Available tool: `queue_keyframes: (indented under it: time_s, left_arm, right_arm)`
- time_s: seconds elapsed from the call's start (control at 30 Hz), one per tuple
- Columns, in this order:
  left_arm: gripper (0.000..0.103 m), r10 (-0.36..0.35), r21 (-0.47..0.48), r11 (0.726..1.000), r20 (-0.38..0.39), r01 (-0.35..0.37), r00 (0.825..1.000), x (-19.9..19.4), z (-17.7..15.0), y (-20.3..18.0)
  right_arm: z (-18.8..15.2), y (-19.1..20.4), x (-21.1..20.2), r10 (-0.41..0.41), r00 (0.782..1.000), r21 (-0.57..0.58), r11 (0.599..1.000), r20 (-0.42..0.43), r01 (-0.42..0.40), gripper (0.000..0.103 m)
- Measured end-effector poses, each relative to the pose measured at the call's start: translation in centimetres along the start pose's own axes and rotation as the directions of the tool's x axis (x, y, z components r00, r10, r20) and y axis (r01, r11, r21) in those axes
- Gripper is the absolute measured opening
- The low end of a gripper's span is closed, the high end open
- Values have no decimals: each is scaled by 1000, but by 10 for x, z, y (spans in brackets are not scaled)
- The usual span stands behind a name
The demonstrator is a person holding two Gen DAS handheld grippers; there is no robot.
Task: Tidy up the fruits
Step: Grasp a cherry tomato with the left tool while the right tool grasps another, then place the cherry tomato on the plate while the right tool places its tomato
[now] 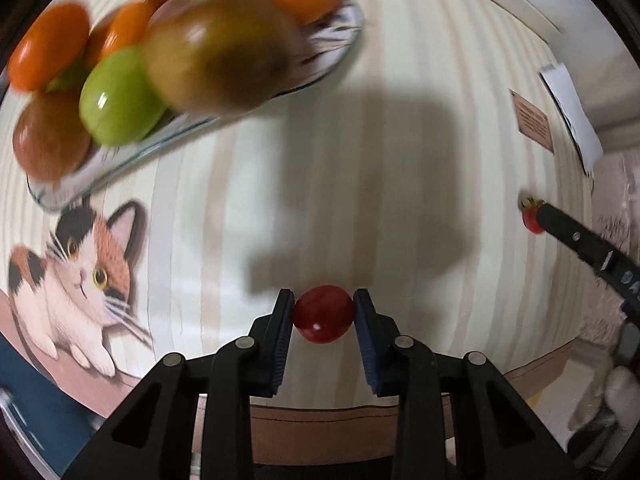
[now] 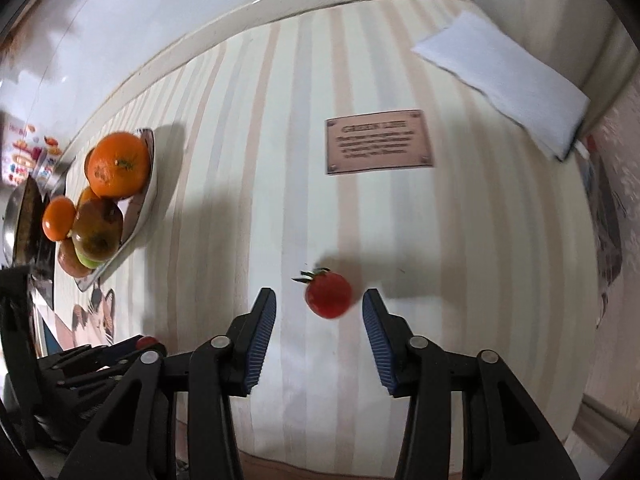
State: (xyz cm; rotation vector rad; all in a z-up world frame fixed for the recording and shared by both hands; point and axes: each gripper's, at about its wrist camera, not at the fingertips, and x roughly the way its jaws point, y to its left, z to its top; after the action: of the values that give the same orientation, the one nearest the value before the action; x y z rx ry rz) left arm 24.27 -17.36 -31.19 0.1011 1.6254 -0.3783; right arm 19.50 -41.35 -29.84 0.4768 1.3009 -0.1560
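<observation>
A small dark red fruit point(image 1: 324, 316) is pinched between the blue pads of my left gripper point(image 1: 324, 297), above the striped mat. My right gripper point(image 2: 319, 294) stands open around a red tomato point(image 2: 329, 295) with a green stalk that lies on the mat; neither pad touches it. The left wrist view shows that tomato point(image 1: 534, 220) at the far right beside a right finger point(image 1: 568, 234). A patterned plate point(image 1: 60, 196) at upper left holds oranges point(image 1: 48, 48), a green apple point(image 1: 120, 96) and brown-green fruits point(image 1: 220, 44). The right wrist view shows the plate point(image 2: 148, 184) at far left.
The striped mat has a printed cat point(image 1: 80, 280) at its left end and a brown label point(image 2: 379, 142) in the middle. A folded white paper point(image 2: 504, 80) lies at the far right corner. The table's near edge point(image 1: 320, 428) runs just below my fingers.
</observation>
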Motion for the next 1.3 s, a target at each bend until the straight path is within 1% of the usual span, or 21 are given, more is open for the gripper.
queue_keyframes:
  time_s: [0.03, 0.1, 0.2, 0.3, 0.37, 0.47, 0.5, 0.57, 0.67, 0.8, 0.97, 1.13, 1.3]
  left_arm:
    - [28, -15, -18, 1000, -7, 15, 1000, -1, 0, 8]
    - [28, -33, -43, 999, -15, 33, 999, -2, 1, 17]
    - [28, -66, -63, 996, -19, 65, 998, -7, 1, 34]
    - [28, -98, -77, 992, -25, 96, 995, -9, 0, 43]
    - [28, -109, -80, 991, -28, 106, 994, -7, 5, 46]
    - [28, -101, -76, 992, -26, 99, 995, -10, 6, 52]
    - [28, -86, -71, 994, -22, 84, 996, -5, 20, 41]
    - [28, -63, -58, 996, -15, 62, 998, -4, 23, 36]
    - [28, -60, -52, 997, 7, 60, 998, -13, 24, 32]
    - [28, -74, -65, 995, 46, 77, 996, -32, 22, 44]
    - [28, -99, -109, 988, 107, 111, 989, -61, 15, 69]
    - [28, -107, -169, 976, 185, 139, 977, -91, 16, 103]
    - [28, -116, -240, 954, 252, 178, 961, -124, 22, 135]
  right_arm:
    - [1, 3, 3, -9, 1000, -20, 1000, 2, 9, 33]
    - [1, 9, 8, -20, 1000, -47, 999, -1, 20, 28]
    - [-3, 19, 11, -16, 1000, -77, 997, -8, 16, 28]
    - [-10, 34, 15, 2, 999, -117, 993, -34, -6, 28]
    - [-16, 44, 17, 12, 999, -143, 990, -46, -18, 28]
    - [-26, 61, 20, 22, 998, -184, 982, -64, -33, 28]
    - [-31, 68, 21, 26, 997, -198, 979, -71, -40, 28]
    - [-35, 78, 23, 28, 997, -216, 975, -78, -44, 28]
    - [-38, 88, 22, 44, 996, -230, 971, -79, -61, 28]
    - [-31, 101, 12, 71, 995, -243, 966, -64, -84, 28]
    - [-10, 119, 0, 116, 992, -258, 958, -41, -122, 28]
    - [15, 141, -11, 176, 984, -254, 951, -19, -175, 28]
    - [41, 159, -9, 218, 976, -240, 947, -9, -214, 28]
